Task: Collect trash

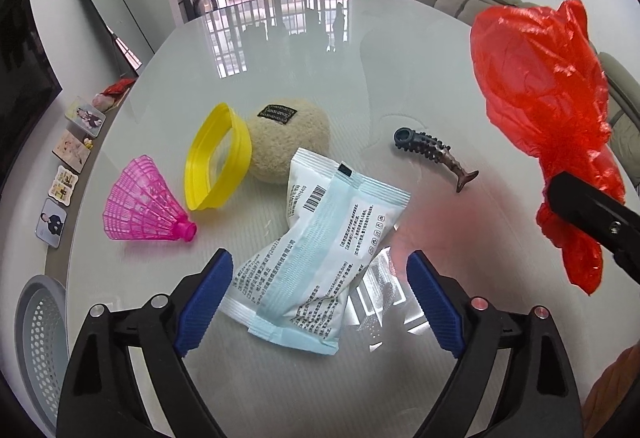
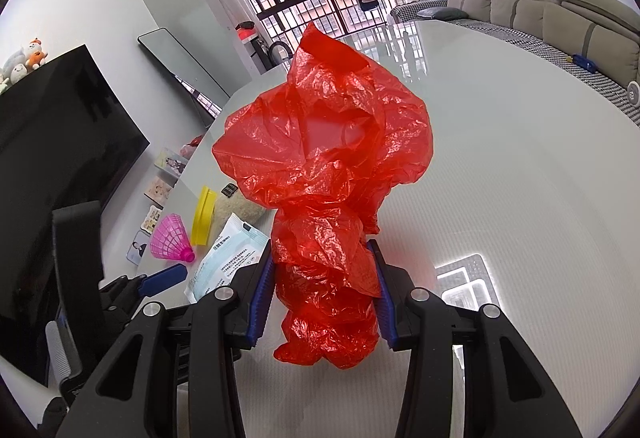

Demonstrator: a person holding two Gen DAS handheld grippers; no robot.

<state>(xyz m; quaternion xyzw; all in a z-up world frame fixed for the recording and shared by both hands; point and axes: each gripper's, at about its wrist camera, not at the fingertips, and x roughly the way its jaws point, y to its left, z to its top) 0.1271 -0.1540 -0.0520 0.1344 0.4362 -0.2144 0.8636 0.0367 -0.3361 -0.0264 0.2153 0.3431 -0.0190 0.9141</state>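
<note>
Left wrist view. The left gripper [image 1: 320,298] has its jaws spread wide and holds nothing. It hangs low over the glossy surface [image 1: 400,50], with the white and pale-blue sachet [image 1: 320,258] lying directly between and ahead of the blue pads; whether a pad touches it cannot be told. Beyond the sachet lie a pink shuttlecock [image 1: 144,200], a yellow ring [image 1: 216,158] leaning against a beige plush ball [image 1: 290,142], and, well apart to the right, a dark studded fish-shaped toy [image 1: 434,156]. At the right edge a red plastic bag [image 1: 540,98] is raised above the surface. A grey perforated bin [image 1: 40,338] shows below the surface edge at lower left.

Right wrist view. The right gripper [image 2: 324,302] has its jaws pinching the bunched lower part of the red plastic bag [image 2: 324,158]; the upper part billows loosely above.

Assessment. The sachet appears light, flat, soft and crinkled, with a slick film likely to slide on the polished top. The best hold is judged to be across its narrow width near the middle fold, where it rises off the surface. The bag is thin and limp, and a firm pinch on gathered film should suffice.
</note>
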